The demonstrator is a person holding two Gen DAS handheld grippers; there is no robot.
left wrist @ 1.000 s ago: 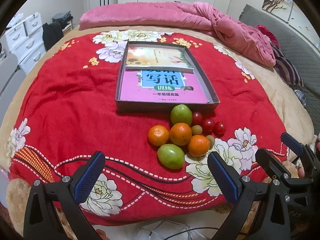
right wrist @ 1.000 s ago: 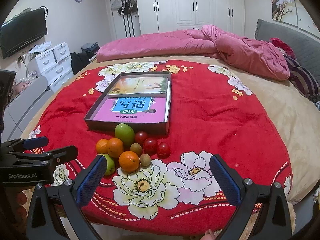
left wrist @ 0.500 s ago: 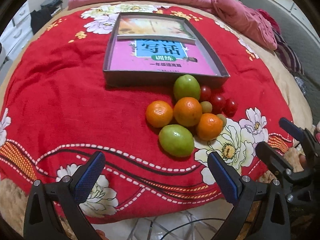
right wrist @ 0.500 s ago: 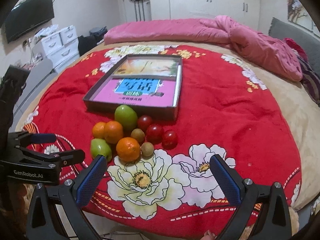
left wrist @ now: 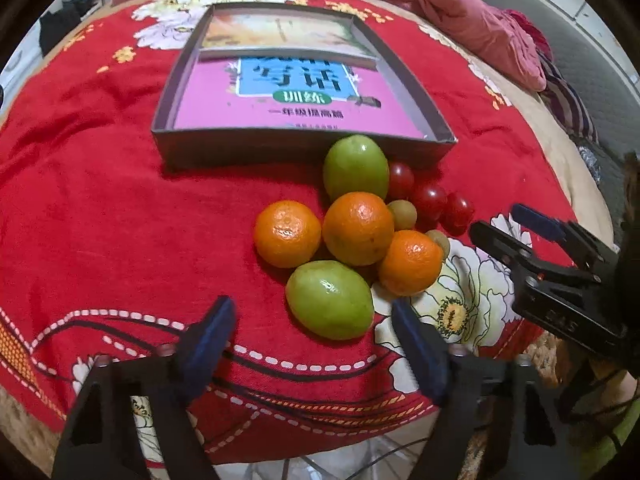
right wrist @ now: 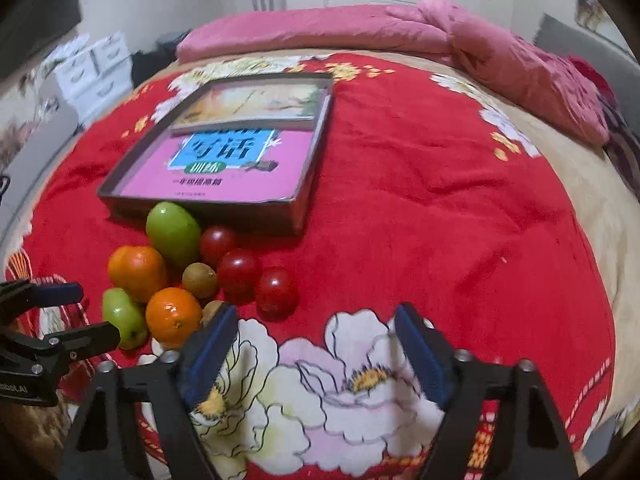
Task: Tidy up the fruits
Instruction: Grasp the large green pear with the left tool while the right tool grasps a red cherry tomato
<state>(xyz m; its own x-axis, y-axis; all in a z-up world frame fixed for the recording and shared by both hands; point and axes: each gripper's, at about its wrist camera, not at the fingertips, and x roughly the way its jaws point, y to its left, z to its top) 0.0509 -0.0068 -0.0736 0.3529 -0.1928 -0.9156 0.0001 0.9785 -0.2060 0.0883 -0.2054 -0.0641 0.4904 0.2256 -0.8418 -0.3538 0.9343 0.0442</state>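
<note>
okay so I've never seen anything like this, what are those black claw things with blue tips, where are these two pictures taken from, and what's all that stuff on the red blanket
These are two handheld grippers, not a robot; a person holds one in each hand. Each has a wide-angle camera looking along its two blue-padded fingers.

One picture looks out from the left gripper, the other from the right gripper. Each also catches the other gripper at its edge.

On the red flowered blanket lies a shallow grey box with books inside. In front of it is a cluster of fruit: three oranges, two green fruits, three small red fruits and two small brownish ones.

Both grippers' jaws have just been closing partway, but nothing is between them. Nothing is held yet.
</note>
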